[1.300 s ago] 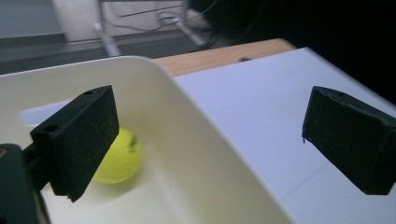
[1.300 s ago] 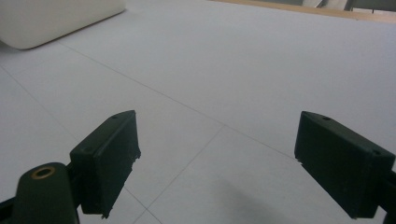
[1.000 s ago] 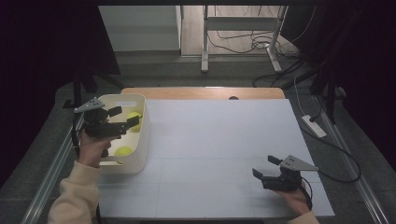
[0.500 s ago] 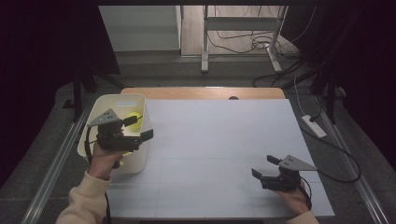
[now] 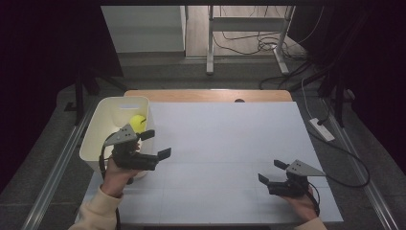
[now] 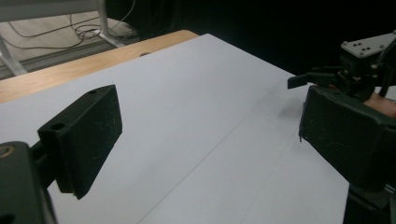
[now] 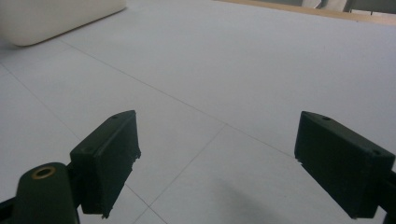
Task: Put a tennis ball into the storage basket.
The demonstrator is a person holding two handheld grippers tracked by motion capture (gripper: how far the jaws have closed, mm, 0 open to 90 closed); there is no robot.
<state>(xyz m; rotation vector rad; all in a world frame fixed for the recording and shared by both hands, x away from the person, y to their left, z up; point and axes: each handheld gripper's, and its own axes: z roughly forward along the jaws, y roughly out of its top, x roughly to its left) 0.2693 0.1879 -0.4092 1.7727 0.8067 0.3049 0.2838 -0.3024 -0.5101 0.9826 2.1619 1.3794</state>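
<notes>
My left gripper (image 5: 156, 144) hovers at the right side of a white bin (image 5: 123, 99), over the left part of the white table sheet (image 5: 230, 139). Its jaws are open and have just been closing a little, with nothing between them, as the left gripper view (image 6: 205, 140) confirms. A yellow object (image 5: 138, 122) lies inside the bin, partly hidden by the gripper's grey plate. My right gripper (image 5: 271, 171) rests low at the near right of the sheet, open and empty; the right gripper view (image 7: 217, 163) has bare sheet between the jaws.
A strip of wooden tabletop (image 5: 206, 95) runs along the far edge of the sheet. The bin's corner (image 7: 56, 18) appears far off in the right gripper view. The right gripper (image 6: 355, 70) is visible across the sheet in the left gripper view. Cables lie on the floor beyond the table.
My left gripper has swung from above the bin to the right, out over the sheet beside the bin. The right gripper has stayed where it was.
</notes>
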